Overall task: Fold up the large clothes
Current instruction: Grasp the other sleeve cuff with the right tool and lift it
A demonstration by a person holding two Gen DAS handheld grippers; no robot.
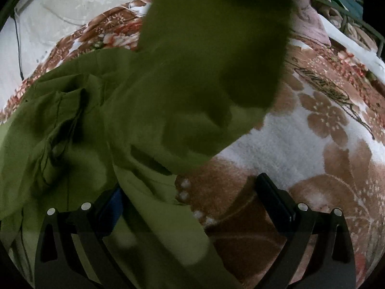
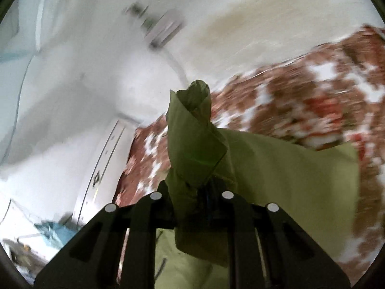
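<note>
In the left wrist view, the left half of the bed is covered by the crumpled green garment (image 1: 72, 125), and a lifted fold of it hangs blurred over the far middle, so passage there is blocked. Bare room is found on the floral blanket (image 1: 312, 144) at the right, near and far. At the far right edge a heap of pinkish cloth (image 1: 310, 21) is seen. A black cable (image 1: 18, 38) runs down the far left. In the right wrist view, a bunched corner of the garment stands up before the right tool (image 2: 192, 187), clamped in its nearly closed jaws, and the view ahead is partly hidden. Open blanket lies at the right.
</note>
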